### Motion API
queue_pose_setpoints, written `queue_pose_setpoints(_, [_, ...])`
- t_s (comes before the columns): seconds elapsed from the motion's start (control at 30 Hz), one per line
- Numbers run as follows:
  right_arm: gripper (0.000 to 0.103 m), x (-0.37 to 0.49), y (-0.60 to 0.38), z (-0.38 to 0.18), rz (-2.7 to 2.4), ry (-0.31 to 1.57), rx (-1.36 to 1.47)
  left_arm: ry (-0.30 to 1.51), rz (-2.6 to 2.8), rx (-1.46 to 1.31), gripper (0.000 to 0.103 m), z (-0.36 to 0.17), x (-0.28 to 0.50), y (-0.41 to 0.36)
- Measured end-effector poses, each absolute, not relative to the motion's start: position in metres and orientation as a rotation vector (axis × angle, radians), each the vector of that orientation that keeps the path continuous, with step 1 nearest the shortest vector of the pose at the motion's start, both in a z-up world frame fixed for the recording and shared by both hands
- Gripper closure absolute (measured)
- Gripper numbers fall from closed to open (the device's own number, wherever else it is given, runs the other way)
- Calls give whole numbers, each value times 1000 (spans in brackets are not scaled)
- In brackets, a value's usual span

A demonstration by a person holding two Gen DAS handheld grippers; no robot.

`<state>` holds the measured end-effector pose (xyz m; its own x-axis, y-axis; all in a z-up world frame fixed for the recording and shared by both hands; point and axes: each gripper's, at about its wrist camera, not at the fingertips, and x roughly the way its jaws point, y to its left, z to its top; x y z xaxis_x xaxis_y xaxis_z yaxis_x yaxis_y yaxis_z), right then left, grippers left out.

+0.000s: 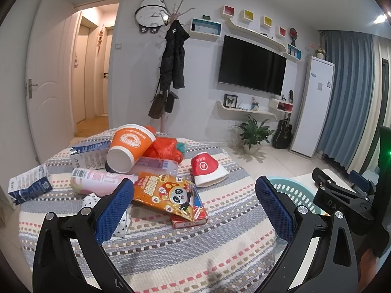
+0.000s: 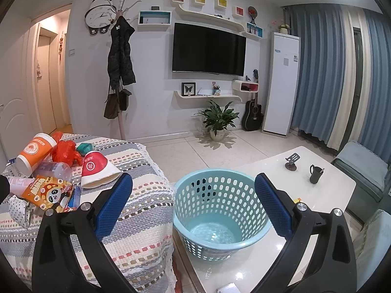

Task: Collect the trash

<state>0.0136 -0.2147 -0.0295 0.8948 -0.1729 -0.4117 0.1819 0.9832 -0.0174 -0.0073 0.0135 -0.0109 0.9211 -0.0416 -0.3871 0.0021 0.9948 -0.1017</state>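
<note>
While both tools are seen from behind their own blue-padded fingers, each is spread wide and nothing is held or touched by either. The left tool (image 1: 194, 204) is poised above a worktop covered in a striped woven cloth (image 1: 171, 256), aimed at a heap of litter. Just ahead of its fingers a crinkled orange foil snack packet with a cartoon panda (image 1: 162, 195) is laid over a flat red box (image 1: 189, 218). The packet is judged light, limp and slippery, so a pinch across one free edge would be suited. Beyond it, a pale pink printed tube (image 1: 97, 179) and a clear plastic bottle (image 1: 156, 166) are lying on their sides; both are judged light and apt to roll. A tipped orange paper cup (image 1: 129, 149) and an overturned red and white paper bowl (image 1: 207, 169) are judged light and crushable, best taken by the rim. A soft crumpled orange plastic bag (image 1: 165, 147) is behind them, and dark blue and white cartons (image 1: 28, 186) are at the left. The right tool (image 2: 193, 200) is hung over an empty pale blue perforated plastic basket (image 2: 220, 210), which stands on a glossy white low table (image 2: 281, 195) just beside the cloth.
</note>
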Motion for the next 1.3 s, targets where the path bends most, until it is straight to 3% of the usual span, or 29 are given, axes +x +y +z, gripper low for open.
queue_pose_setpoints(0.33, [13,16,-189,-34,-120,430,-12,403,55,-85,7,-12,-8,50])
queue_pose_setpoints(0.67, [13,22,-135,-43,-23,446,-86,418,430,-182,7,-14,-28,219])
queue_pose_setpoints(0.93, [13,25,-103,-51,17,467,-138,535,468,-396,7,-43,-22,344])
queue_pose_setpoints(1.1, [13,26,-96,-51,20,469,-156,636,316,-472,8,-67,0,363])
queue_pose_setpoints(1.2, [13,27,-95,-52,18,469,-166,657,293,-437,15,-73,3,351])
queue_pose_setpoints(1.3, [13,31,-93,-54,17,472,-173,654,195,-396,15,-68,-2,326])
